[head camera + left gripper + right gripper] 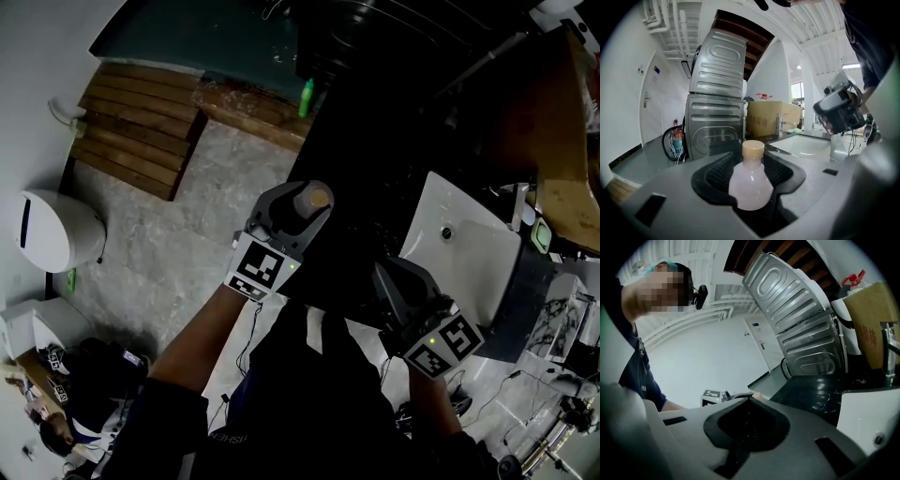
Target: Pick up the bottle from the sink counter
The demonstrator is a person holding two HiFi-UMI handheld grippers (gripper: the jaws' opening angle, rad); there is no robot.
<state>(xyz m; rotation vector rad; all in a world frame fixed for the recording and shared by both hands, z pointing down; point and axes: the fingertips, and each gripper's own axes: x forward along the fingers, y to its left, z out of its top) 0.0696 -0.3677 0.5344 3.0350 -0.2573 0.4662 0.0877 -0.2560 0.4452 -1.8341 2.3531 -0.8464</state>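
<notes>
A small translucent bottle [750, 183] with a tan cap [312, 198] stands upright between the jaws of my left gripper [752, 165]. The ribbed black pads [717, 171] flank its body on both sides at a wide spread and do not look pressed on it. In the head view the left gripper [295, 211] is at the near edge of the dark counter [375, 178]. My right gripper [398, 281] hovers beside the white sink [469, 253], its jaws together with nothing in them [750, 420]. It also shows at the right of the left gripper view [839, 110].
Two stacked metal washing machines [717, 108] stand behind the counter, with a cardboard box [771, 117] and a faucet [780, 124] by the sink basin [806, 145]. A green bottle [306, 97], wooden planks [131, 127] and a white toilet [56, 230] are on the floor side.
</notes>
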